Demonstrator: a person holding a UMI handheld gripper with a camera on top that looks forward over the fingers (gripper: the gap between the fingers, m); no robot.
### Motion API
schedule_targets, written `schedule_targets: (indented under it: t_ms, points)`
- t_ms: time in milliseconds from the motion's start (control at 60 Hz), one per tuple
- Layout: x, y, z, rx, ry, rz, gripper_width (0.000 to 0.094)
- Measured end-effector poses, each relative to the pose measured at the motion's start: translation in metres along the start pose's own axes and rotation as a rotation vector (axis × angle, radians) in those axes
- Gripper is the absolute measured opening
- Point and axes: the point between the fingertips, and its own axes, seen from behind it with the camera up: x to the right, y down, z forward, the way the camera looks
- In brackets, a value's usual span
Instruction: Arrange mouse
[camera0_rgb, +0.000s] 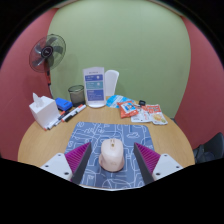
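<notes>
One gripper (111, 160) was seen, its two fingers spread wide, each bearing a magenta pad (79, 156). One pale peach, rounded computer mouse (111, 154) stood between the fingers with a gap at either side, resting on one dark blue-grey patterned mouse mat (110, 133) that was spread under and just ahead of the fingers. The mat was laid on one round, light wooden table (45, 143). Beyond the fingers and to the left, one white tissue box (43, 112) was placed, with one dark marker pen (70, 114) just beside it and one small blue cup (77, 94) further back. Straight beyond the mat, one white and blue upright container (94, 87) was seen. Beyond and to the right, several colourful snack packets (139, 112) were scattered together; their exact count could not be told. Well beyond the left finger, one dark electric desk fan (47, 52) was set against the red and green wall.
</notes>
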Motion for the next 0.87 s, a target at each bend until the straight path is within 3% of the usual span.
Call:
schedule_targets:
  t_ms: [267, 483, 867]
  points:
    - [-0.011, -0.022, -0.148, 0.087, 0.058, -0.007, 0.0843]
    - [-0.025, 0.007, -0.255, 0.091, 0.088, -0.012, 0.0841]
    - [-0.046, 0.038, -0.328, 0.087, 0.093, -0.018, 0.0842]
